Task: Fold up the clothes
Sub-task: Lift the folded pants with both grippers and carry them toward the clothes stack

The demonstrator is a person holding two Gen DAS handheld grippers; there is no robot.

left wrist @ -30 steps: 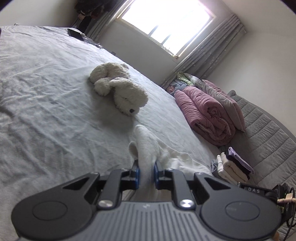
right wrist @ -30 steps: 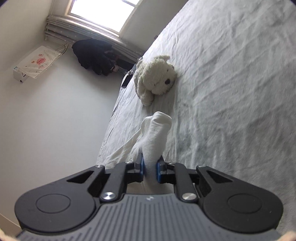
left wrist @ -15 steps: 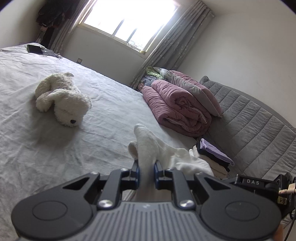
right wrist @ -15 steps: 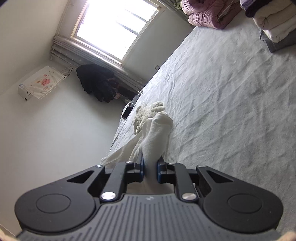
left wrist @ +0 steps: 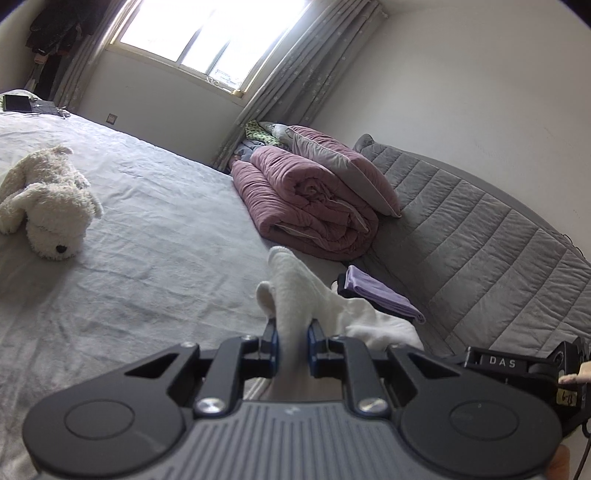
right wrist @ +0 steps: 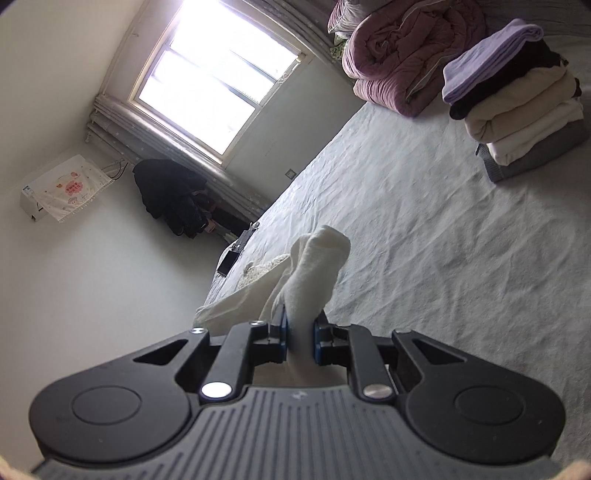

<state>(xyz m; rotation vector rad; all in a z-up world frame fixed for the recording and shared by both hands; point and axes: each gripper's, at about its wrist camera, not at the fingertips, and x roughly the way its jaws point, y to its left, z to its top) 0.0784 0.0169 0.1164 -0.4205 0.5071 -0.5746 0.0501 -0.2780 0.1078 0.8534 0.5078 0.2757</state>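
A white garment (left wrist: 295, 291) sits at lower centre of both views, bunched and lifted above the bed (left wrist: 147, 258). The left gripper (left wrist: 292, 341) and right gripper (right wrist: 300, 334) are each clamped narrowly on it. A stack of folded clothes (right wrist: 517, 99) sits at the right view's upper right.

Bedroom, plain white walls (left wrist: 461, 92). Bright window (left wrist: 207, 33) at 12 o'clock in the left view, grey curtains (left wrist: 291, 77) on its right side, daylight blown out. Wide bed with wrinkled grey sheet (left wrist: 155, 236) fills 9 o'clock. Grey quilted headboard (left wrist: 480, 236) at 3 o'clock. Right view: wall air conditioner under a printed cover (right wrist: 62, 188) at 9 o'clock, wall socket (right wrist: 290, 172) below the window.
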